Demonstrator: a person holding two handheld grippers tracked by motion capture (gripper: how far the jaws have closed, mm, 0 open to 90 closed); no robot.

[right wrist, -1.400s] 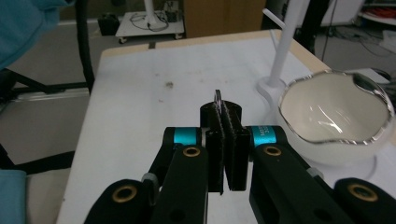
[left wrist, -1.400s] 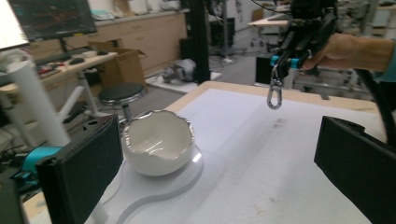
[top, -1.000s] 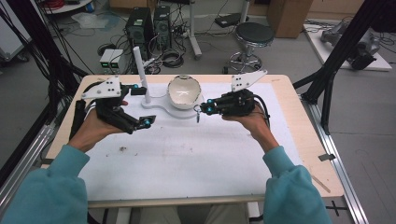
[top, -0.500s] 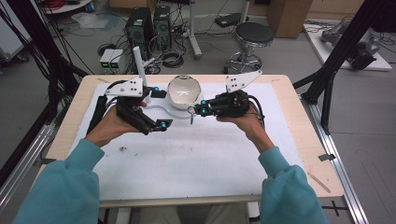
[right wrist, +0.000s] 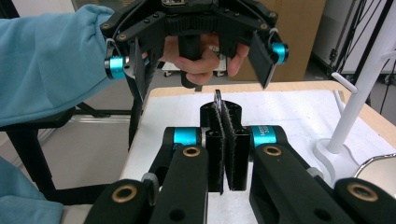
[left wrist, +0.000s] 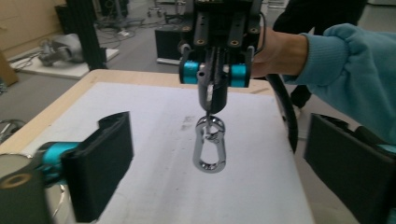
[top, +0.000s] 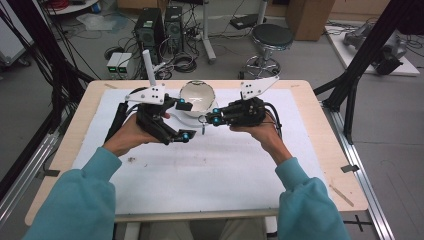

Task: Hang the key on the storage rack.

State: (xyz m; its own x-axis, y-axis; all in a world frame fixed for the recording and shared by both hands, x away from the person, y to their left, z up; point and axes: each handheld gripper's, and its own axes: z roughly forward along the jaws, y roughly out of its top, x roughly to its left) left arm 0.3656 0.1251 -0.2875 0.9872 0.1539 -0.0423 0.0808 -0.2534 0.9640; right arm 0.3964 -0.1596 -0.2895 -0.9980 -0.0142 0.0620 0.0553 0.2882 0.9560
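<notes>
From the high view, the left gripper (top: 183, 120) is sitting closer to the middle of the bench (top: 320, 140) than a second ago, when it was out near the left side of the white mat (top: 200, 175). It is now facing the right gripper (top: 212, 119) just in front of the bowl (top: 196, 95), with the white stand (top: 148, 67) behind it. The right gripper is keeping its place, and a small glint of metal is hanging below its tips.

In the left gripper view, the metal shows as a carabiner (left wrist: 209, 144), dangling by its top ring from the right gripper (left wrist: 212, 95), whose jaws are pressed together on a tab above that ring. The carabiner is hanging free over the mat, between the left gripper's own jaws but farther off, touching neither. Those jaws are standing wide apart and have just been closing a little, with nothing between the pads yet.

In the right gripper view, the right gripper's jaws are showing tight together around a thin metal edge (right wrist: 218, 100), and the left gripper (right wrist: 196, 51) is hovering opposite, spread wide.

This reads as a handover or two-handed job being set up: the left gripper is lining up to take the carabiner's body, and the grip is not yet made.
</notes>
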